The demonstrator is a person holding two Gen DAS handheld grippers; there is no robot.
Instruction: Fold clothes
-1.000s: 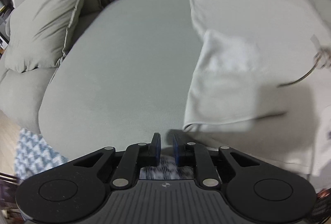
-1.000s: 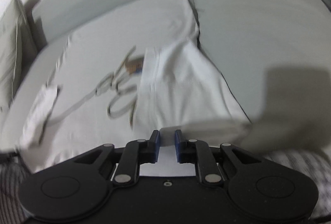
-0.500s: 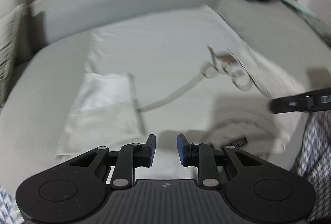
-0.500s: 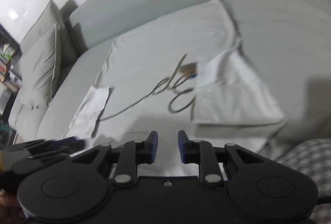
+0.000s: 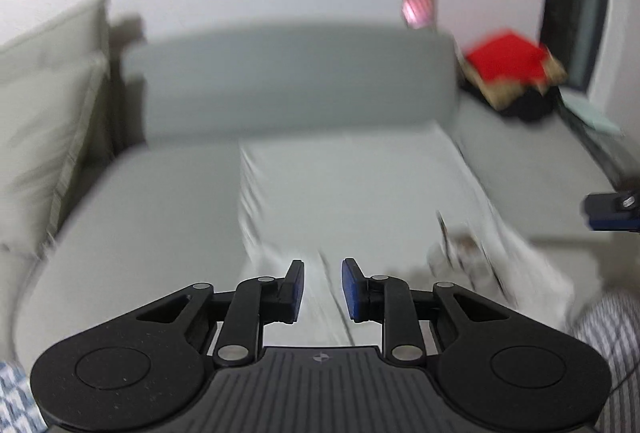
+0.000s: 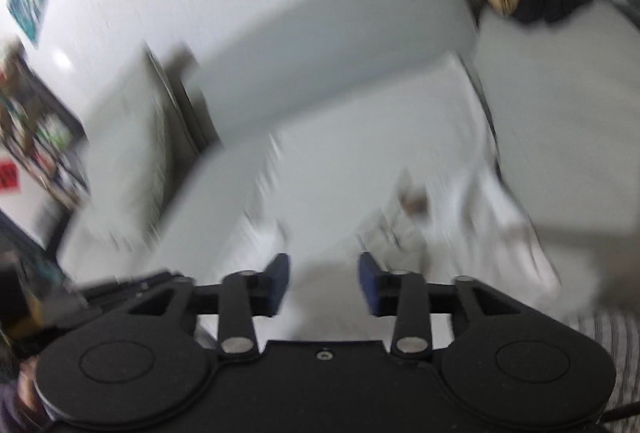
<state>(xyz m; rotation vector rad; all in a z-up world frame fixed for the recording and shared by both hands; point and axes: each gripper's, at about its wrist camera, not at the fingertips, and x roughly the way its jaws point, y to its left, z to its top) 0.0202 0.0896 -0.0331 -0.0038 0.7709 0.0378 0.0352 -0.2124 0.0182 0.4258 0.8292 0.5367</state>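
Across the left wrist view, a pale grey, soft-looking garment (image 5: 352,201) lies spread flat on the seat of a grey fabric sofa (image 5: 168,201), its long edges running away toward the padded backrest and its near end, with a blurred drawstring or label (image 5: 460,245), bunched just ahead of the left gripper (image 5: 322,285). That gripper's blue-padded fingers stand a little apart and pinch nothing. A cream cushion (image 5: 44,121) leans at the left, and a red cloth on a dark heap (image 5: 506,59) sits at the sofa's far right end. The tip of the other tool shows at the right edge. From the right wrist view, the same garment (image 6: 360,153) appears smeared by motion, its near hem rumpled into whiter folds on the right. The right gripper (image 6: 323,283) hangs above the near edge with fingers spread wide and empty. Whether the side flaps are already turned in cannot be settled through the blur. Any fold here would go best with each tool pinching a corner of one edge, lifting evenly and laying it over without dragging, since the cloth looks thin, limp and quick to wrinkle on the matte upholstery.
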